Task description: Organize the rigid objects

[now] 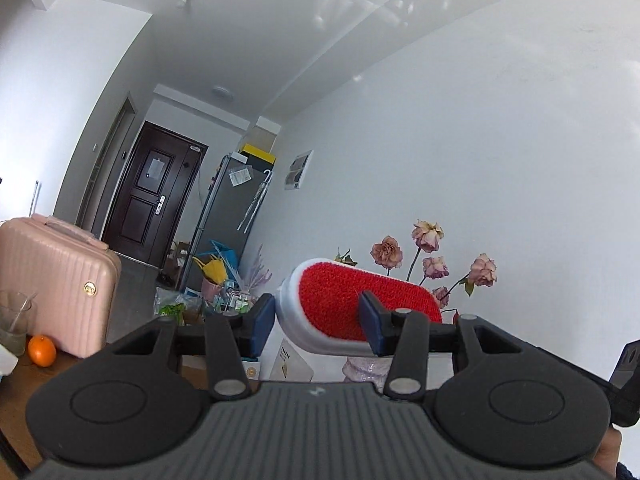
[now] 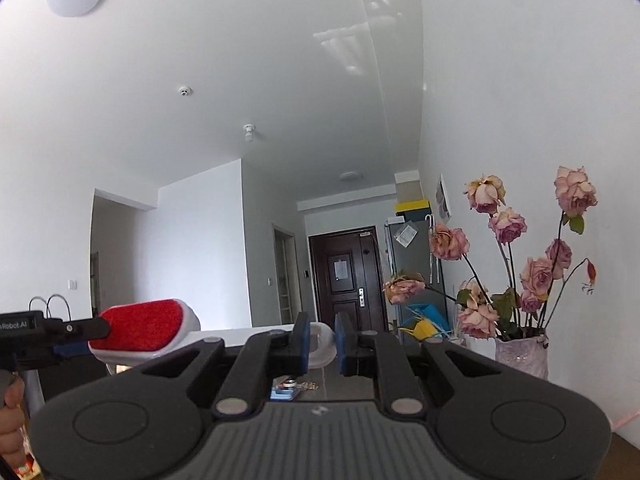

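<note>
Lint brush (image 1: 352, 304) — red pad, white body, left gripper (image 1: 316, 320) jaws clamping head, right gripper (image 2: 322, 340) jaws gripping handle

A brown wooden bench (image 1: 24, 384) carries a round orange fruit (image 1: 41, 351), a ribbed pink hard-shell suitcase (image 1: 52, 280) just beside it, and a clear glass beaker (image 1: 14, 324) at the left edge.

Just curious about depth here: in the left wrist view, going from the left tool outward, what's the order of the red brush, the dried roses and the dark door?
1. Red brush, between the tool's fingers.
2. Dried roses, just behind, right.
3. Dark door, far down the hall, left.
</note>
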Demonstrator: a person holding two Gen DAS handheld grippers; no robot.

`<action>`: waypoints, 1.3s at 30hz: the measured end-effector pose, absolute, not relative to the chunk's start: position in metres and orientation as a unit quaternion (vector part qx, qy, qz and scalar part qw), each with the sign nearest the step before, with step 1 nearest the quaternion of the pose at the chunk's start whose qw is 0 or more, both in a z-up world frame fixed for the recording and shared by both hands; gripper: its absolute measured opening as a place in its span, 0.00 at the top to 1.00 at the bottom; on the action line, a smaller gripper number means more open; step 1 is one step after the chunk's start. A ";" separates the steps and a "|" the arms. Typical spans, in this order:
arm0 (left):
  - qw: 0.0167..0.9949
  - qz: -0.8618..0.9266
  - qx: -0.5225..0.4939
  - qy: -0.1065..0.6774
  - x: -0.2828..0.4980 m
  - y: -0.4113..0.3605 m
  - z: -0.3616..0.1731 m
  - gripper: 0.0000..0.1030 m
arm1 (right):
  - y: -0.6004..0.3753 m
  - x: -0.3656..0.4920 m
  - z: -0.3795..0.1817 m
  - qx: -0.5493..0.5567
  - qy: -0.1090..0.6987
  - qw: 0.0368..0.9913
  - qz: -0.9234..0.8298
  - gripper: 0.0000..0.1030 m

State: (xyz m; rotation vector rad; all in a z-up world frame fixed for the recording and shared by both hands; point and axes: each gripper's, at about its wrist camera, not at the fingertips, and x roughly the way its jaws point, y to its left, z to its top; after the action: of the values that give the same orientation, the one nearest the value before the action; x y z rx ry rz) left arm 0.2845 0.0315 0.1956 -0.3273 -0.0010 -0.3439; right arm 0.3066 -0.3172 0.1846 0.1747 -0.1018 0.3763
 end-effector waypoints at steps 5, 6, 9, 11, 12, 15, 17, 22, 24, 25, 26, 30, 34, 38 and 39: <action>0.975 -0.165 -0.146 0.025 0.325 0.032 0.216 0.55 | -0.322 0.356 0.207 0.095 -0.006 0.975 0.199 0.87; 0.975 -0.166 -0.145 0.036 0.334 0.033 0.217 0.55 | -0.324 0.366 0.210 0.100 0.003 0.974 0.201 0.87; 0.964 -0.205 -0.150 0.081 0.365 0.034 0.219 0.70 | -0.330 0.403 0.218 0.128 0.048 0.958 0.251 0.98; 0.949 -0.240 -0.161 0.125 0.388 0.024 0.213 0.81 | -0.323 0.429 0.222 0.142 0.099 0.939 0.297 0.98; 0.951 -0.230 -0.157 0.137 0.397 0.016 0.207 0.81 | -0.316 0.436 0.221 0.127 0.100 0.944 0.286 0.98; 0.964 -0.142 -0.150 0.167 0.432 -0.001 0.162 0.81 | -0.274 0.468 0.187 0.043 0.126 0.960 0.245 0.97; 0.966 -0.082 -0.132 0.207 0.454 -0.007 0.114 0.80 | -0.256 0.489 0.140 0.031 0.181 0.954 0.237 0.96; 0.934 -0.062 -0.122 0.330 0.481 0.009 0.008 0.56 | -0.248 0.490 0.033 -0.001 0.268 0.935 0.234 0.79; 0.931 -0.055 -0.129 0.336 0.480 0.016 -0.012 0.51 | -0.259 0.493 0.010 0.019 0.281 0.939 0.200 0.78; 0.937 -0.061 -0.130 0.318 0.477 0.018 -0.016 0.46 | -0.263 0.497 0.000 0.031 0.290 0.936 0.198 0.77; 0.939 -0.064 -0.127 0.312 0.475 0.017 -0.017 0.41 | -0.267 0.501 -0.009 0.042 0.297 0.933 0.199 0.77; 0.948 -0.080 -0.102 0.291 0.459 -0.004 -0.010 0.22 | -0.279 0.494 -0.035 0.083 0.288 0.935 0.192 0.74; 0.951 -0.094 -0.074 0.285 0.443 -0.026 -0.005 0.22 | -0.292 0.477 -0.030 0.101 0.275 0.933 0.208 0.54; 0.941 -0.124 -0.080 0.304 0.436 -0.039 -0.015 0.20 | -0.295 0.426 -0.019 0.060 0.280 0.936 0.205 0.34; 0.938 -0.130 -0.085 0.310 0.439 -0.041 -0.018 0.21 | -0.297 0.413 -0.015 0.045 0.279 0.937 0.204 0.29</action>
State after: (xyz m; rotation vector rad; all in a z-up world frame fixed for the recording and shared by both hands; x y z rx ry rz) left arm 0.4385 -0.0411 -0.0179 -0.1737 0.6337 -0.2649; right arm 0.4126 -0.2968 -0.0147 0.0927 0.5700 0.4176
